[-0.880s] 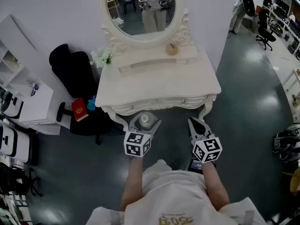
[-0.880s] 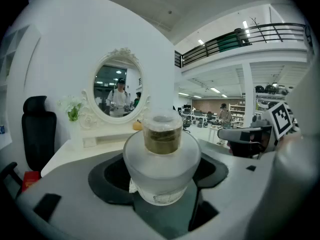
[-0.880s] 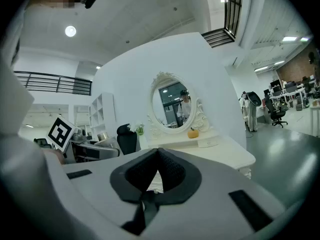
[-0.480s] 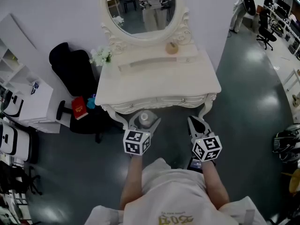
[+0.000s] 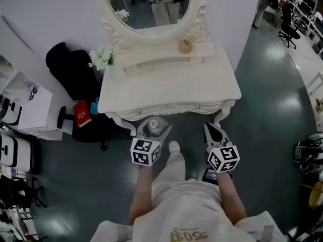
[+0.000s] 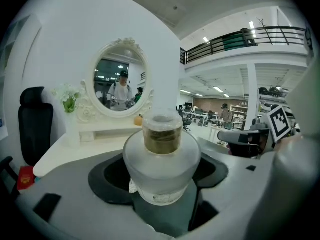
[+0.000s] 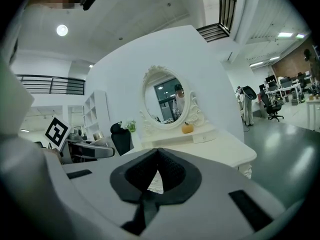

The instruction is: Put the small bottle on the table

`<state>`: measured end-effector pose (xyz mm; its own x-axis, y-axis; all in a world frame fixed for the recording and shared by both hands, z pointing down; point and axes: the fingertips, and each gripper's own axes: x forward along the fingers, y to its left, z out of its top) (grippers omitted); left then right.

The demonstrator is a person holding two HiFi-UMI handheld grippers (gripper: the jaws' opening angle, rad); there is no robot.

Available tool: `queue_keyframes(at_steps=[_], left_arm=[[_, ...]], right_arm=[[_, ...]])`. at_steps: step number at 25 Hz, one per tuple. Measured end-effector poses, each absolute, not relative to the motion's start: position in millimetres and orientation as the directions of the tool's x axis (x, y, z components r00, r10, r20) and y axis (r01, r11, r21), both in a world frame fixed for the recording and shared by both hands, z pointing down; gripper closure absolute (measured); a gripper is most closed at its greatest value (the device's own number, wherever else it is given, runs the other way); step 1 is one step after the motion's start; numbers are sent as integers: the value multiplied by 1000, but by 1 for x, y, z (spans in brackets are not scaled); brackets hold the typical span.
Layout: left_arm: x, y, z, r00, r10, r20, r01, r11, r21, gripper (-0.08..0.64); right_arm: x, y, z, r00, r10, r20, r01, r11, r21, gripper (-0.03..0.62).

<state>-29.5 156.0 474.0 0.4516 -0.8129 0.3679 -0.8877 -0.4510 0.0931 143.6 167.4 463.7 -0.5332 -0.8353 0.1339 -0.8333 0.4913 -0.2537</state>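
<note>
- Stepped closer since before, so a shoe point(image 5: 173, 146) showed just short of the surface point(image 5: 166, 84).
- Left claw point(image 5: 154, 125) was gripping the small bottle point(image 6: 161, 159), just off the surface's front edge.
- Right claw point(image 5: 212, 131) was clenched and empty, near that same edge.

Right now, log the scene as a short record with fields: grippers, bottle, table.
left gripper: shut on bottle
right gripper: shut, empty
bottle: frosted, upright, held just short of the table's front edge, not on it
table: white; mirror at back, flowers back left, small orange thing back right
task: bottle not yet set down
</note>
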Motion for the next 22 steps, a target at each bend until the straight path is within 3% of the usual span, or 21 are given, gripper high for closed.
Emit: queue_keyframes(at_steps=[8,22], left_arm=[[-39,39,484,481,-795,370,-874,-471,122,212],[-83,-164,495,558,-739,376,-824,-546,149,212]], right_arm=[[143,58,476,-480,-859,179,-867,435,-242,580],[81,-127,487,-460,-848,262,-882,404,-243,580]])
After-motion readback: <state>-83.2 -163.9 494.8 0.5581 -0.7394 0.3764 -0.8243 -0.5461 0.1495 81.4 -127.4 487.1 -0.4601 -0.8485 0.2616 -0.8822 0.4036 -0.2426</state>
